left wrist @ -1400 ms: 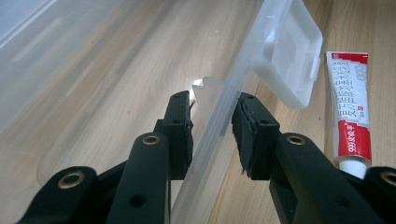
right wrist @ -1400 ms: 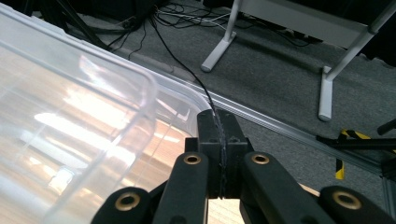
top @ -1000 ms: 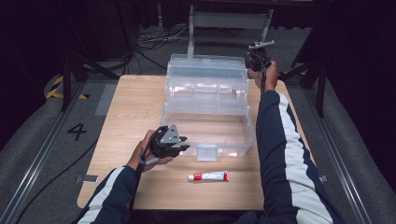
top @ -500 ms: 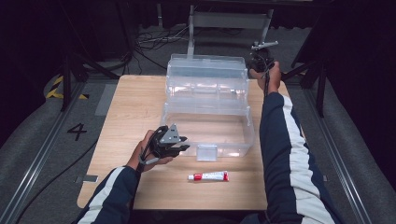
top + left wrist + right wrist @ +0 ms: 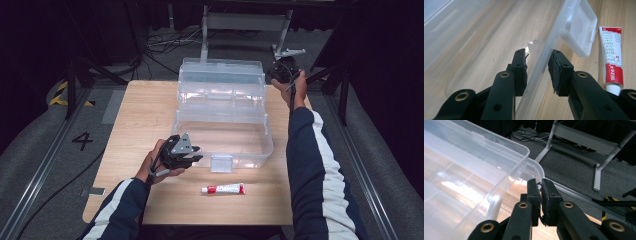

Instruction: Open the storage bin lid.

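Wooden table [image 5: 150,115] | box [image 5: 461,30] front wall between left gripper [image 5: 537,62] jaws

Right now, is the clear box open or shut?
Open: the clear box has its tiered trays stepped back, the bottom bin is uncovered and its latch flap hangs free.

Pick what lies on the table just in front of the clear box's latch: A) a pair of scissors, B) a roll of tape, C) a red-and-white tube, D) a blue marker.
C: a red-and-white tube lies flat on the wood just in front of the clear box and its latch, also seen in the left gripper view.
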`<state>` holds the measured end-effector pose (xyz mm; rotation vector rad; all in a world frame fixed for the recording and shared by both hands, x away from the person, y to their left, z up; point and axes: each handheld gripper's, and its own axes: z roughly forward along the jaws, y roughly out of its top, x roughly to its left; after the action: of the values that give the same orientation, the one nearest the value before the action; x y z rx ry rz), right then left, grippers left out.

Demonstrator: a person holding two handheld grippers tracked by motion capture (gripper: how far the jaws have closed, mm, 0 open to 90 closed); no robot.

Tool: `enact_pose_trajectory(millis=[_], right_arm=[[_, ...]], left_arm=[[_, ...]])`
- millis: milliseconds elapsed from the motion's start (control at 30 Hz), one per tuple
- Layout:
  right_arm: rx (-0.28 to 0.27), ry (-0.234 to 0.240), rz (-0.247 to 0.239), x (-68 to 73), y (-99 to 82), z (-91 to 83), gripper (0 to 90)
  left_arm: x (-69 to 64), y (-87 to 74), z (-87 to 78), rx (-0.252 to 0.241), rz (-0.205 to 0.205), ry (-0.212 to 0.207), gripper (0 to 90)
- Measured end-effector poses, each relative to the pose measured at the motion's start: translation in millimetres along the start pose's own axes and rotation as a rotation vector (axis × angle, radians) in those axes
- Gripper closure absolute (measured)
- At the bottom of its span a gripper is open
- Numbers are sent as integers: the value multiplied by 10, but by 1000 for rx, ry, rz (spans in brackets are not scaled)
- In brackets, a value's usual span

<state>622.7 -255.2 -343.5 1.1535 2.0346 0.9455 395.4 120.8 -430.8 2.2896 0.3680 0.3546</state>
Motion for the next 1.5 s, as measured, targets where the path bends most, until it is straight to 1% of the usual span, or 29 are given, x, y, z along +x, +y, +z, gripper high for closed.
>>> enact_pose_trajectory(millis=[67,100,133,233,267,333,400,467,533,600,667,700,767,900,1000,1033,1100,1167,1233,1300,1500], right_arm=[[-7,14,-1,11,-35,-77,854],[-10,15,-10,24,-57,-116,851],[-10,15,-10,24,-57,-116,851],[-10,26,-25,54,-112,-214,841],[-12,22,-32,63,-131,-253,838],[-17,37,-29,75,-160,-315,830],[-15,33,-50,102,-181,-383,823],[-18,30,-54,117,-197,-456,815],[-21,47,-46,120,-213,-522,794],[-34,47,-62,139,-237,-606,794],[-38,59,-57,147,-264,-674,785],[-38,59,-57,147,-264,-674,785],[-46,79,-67,170,-299,-757,774],[-45,92,-83,208,-337,-819,764],[-48,106,-81,231,-365,-861,762],[-55,113,-94,259,-389,-907,761],[-55,120,-96,273,-402,-930,757],[-54,127,-110,305,-423,-984,752],[-57,145,-109,325,-439,-1035,745],[-57,151,-113,340,-448,-1059,740],[-52,202,-158,484,-516,-1213,710]], left_arm=[[-4,-1,0,0,-1,-1,680],[-4,-1,-1,-1,-1,-1,680],[-4,-1,-1,-1,-1,-1,680],[-4,-2,-6,0,-3,5,680],[-6,-4,-8,3,-4,4,680],[-6,-4,-11,3,-4,5,680],[-7,-4,-12,3,-2,7,680],[-7,-4,-14,5,1,8,680],[-7,-4,-14,5,1,9,680],[-7,-4,-15,5,1,9,680],[-7,-4,-15,5,1,10,679],[-7,-4,-15,5,1,10,679],[-8,-4,-15,5,0,11,679],[-12,-4,-17,8,-1,13,677],[-16,-3,-15,7,-2,16,676],[-17,-2,-16,8,-1,17,676],[-18,-2,-16,8,-1,17,675],[-18,-2,-16,8,-1,17,675],[-20,-2,-17,9,-2,17,675],[-20,-2,-16,8,-1,18,675],[-21,-1,-16,10,0,21,674]])
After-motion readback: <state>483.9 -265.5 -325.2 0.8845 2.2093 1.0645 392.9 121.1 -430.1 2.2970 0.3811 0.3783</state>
